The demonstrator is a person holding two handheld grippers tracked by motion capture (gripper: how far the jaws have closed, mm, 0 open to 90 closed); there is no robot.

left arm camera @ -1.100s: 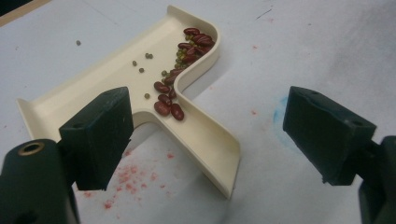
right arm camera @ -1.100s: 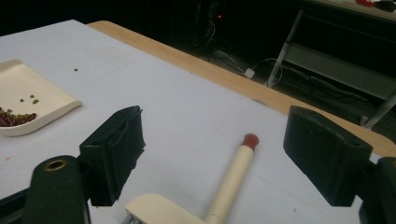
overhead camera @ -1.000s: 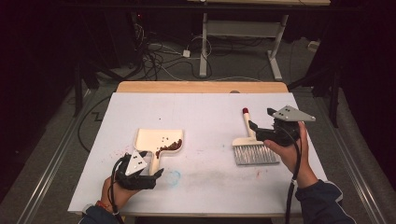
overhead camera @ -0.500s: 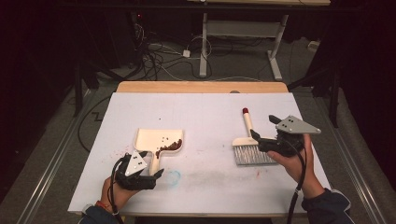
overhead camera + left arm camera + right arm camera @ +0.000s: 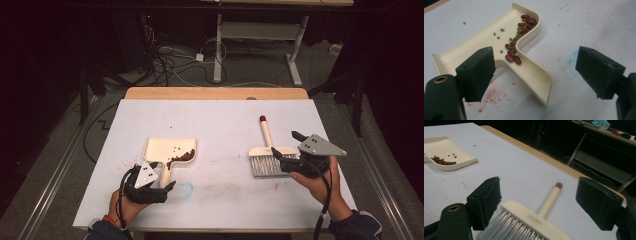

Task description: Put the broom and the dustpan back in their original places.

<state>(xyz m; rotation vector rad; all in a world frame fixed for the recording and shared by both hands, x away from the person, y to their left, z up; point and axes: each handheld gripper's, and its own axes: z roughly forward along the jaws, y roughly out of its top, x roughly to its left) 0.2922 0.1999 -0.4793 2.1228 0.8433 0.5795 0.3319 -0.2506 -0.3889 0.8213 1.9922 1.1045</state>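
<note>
Dark floor strewn with cables surrounds a white-topped bench (image 5: 220, 120) in the high view. Lower left of centre lies a cream plastic dustpan (image 5: 170, 150), its short handle pointing toward the person. Dark red kidney beans (image 5: 520, 25) and a few small green beans (image 5: 499, 37) are gathered against the pan's curved back wall and spill toward the handle.

Just below the handle, the left claw (image 5: 167, 189) rests in a hand, its black jaws spread wide and holding nothing; in the left gripper view the handle sits between them, apart from both.

Right of centre lies a cream flat brush with pale grey bristles and a red-tipped handle (image 5: 267, 150), handle pointing toward the top of the frame. The right claw (image 5: 285, 150) hovers at its right edge, jaws apart and empty.

Both things look light, stiff and smooth, so a firm pinch seems wise. The dustpan is probably best taken across its handle and kept level, since the loose beans would roll out easily. The brush likely handles best gripped on its round handle near the head; its bristles are soft and would give.
</note>
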